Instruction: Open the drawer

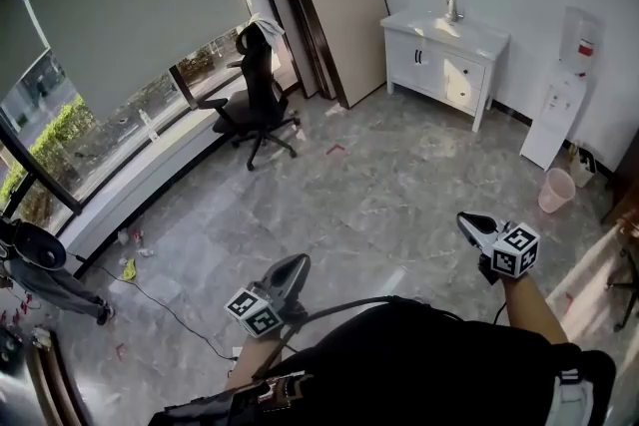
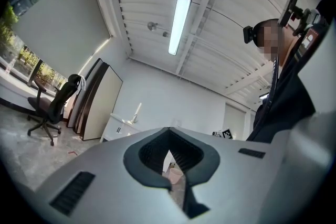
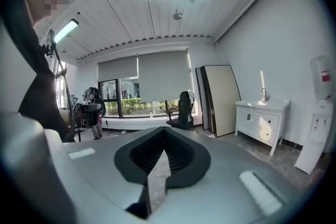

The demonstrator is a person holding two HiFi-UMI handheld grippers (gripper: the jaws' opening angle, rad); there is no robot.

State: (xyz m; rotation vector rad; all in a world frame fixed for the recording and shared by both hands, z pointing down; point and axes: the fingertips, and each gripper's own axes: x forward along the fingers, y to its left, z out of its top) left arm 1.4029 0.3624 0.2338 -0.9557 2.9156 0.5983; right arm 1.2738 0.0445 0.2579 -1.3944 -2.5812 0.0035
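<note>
Facing the white cabinet from across the room

A person is holding the left gripper and the right gripper low in front of the body, both pointing out over the grey stone floor. The left gripper's jaws are sitting together, tips touching, with nothing clamped between them; only a thin slit is showing below the tips. The right gripper's jaws are likewise pressed together and holding nothing.

The white cabinet is standing against the far wall, well apart from both grippers. The drawer is sitting in its right half, beside two doors with dark handles, and it is lying flush with the front, shut. A faucet is rising from the cabinet top.

Left of the cabinet, tall boards are leaning against the wall. A black office chair is standing near the window, whose blind is hanging most of the way down. Right of the cabinet, a water dispenser is standing by the wall, and a pink bucket is sitting on the floor just in front of it.
</note>
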